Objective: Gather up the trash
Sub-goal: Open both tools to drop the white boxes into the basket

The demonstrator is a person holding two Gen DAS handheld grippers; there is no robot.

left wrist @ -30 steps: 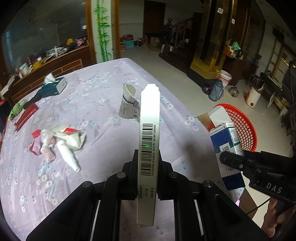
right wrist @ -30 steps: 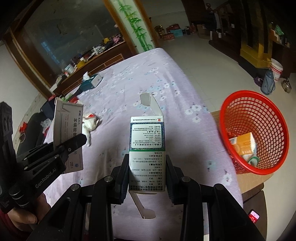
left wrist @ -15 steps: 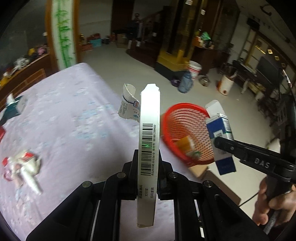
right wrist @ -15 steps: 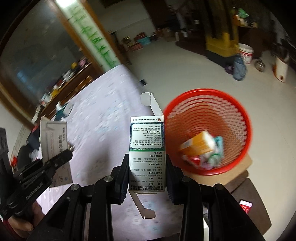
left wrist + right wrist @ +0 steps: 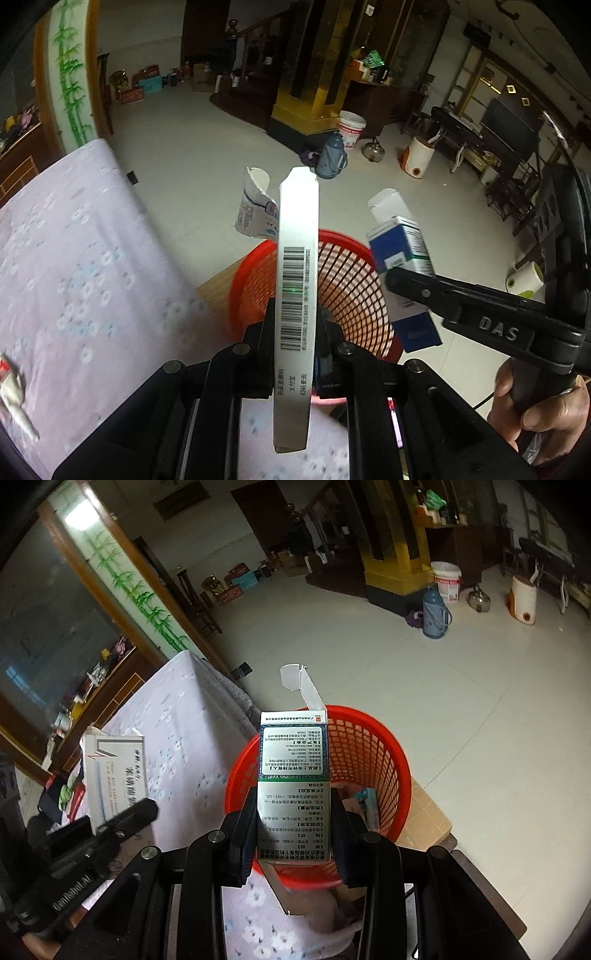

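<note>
My left gripper [image 5: 295, 354] is shut on a flat white box with a barcode [image 5: 297, 280], held edge-on over the near rim of the red mesh basket [image 5: 351, 288]. My right gripper [image 5: 293, 823] is shut on a blue-and-white medicine box [image 5: 291, 771] with its top flap open, held above the same basket [image 5: 369, 746]. In the left wrist view the right gripper [image 5: 417, 288] holds that box [image 5: 402, 254] over the basket's right side. In the right wrist view the left gripper [image 5: 125, 812] and its white box [image 5: 110, 771] are at the left. The basket holds some trash [image 5: 365, 801].
The table with the lilac flowered cloth [image 5: 74, 258] lies to the left, with a little trash at its edge [image 5: 11, 387]. The basket stands on a cardboard box [image 5: 428, 816] by the table. A blue flask [image 5: 332, 155], a white bucket [image 5: 351, 127] and a kettle stand on the tiled floor beyond.
Both grippers have swung right, away from the table and over the red basket, each still holding its box. The table trash has slid out of view to the left.
</note>
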